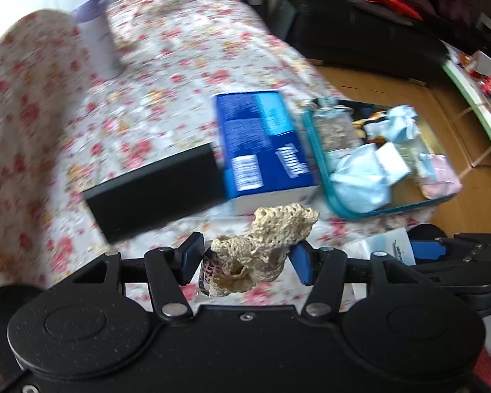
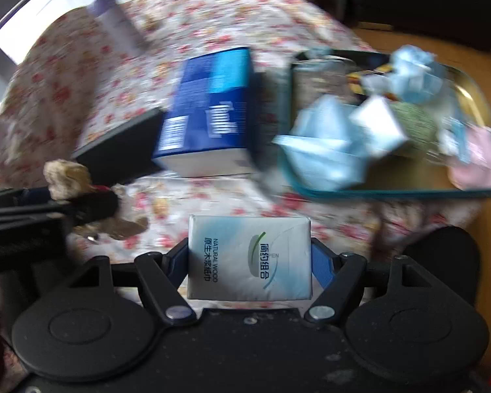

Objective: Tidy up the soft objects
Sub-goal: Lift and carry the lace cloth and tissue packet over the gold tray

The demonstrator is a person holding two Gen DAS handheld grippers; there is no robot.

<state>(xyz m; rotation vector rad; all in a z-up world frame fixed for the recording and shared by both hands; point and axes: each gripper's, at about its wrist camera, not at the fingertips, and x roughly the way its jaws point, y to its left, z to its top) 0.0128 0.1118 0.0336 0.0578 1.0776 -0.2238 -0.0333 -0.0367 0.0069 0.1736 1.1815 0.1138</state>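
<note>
Pinching beige crocheted lace (image 1: 265, 249) – left claw (image 1: 245, 258); right claw (image 2: 249, 258) clamps white tissue pack (image 2: 249, 257).

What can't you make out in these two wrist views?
- Blue box lettering: motion-blurred in both views.
- Teal tray contents: smeared by blur, right wrist view.
- Dark patterned item behind the beige crochet piece: mostly hidden, left wrist view.
- Purple-capped bottle: label blurred.
</note>
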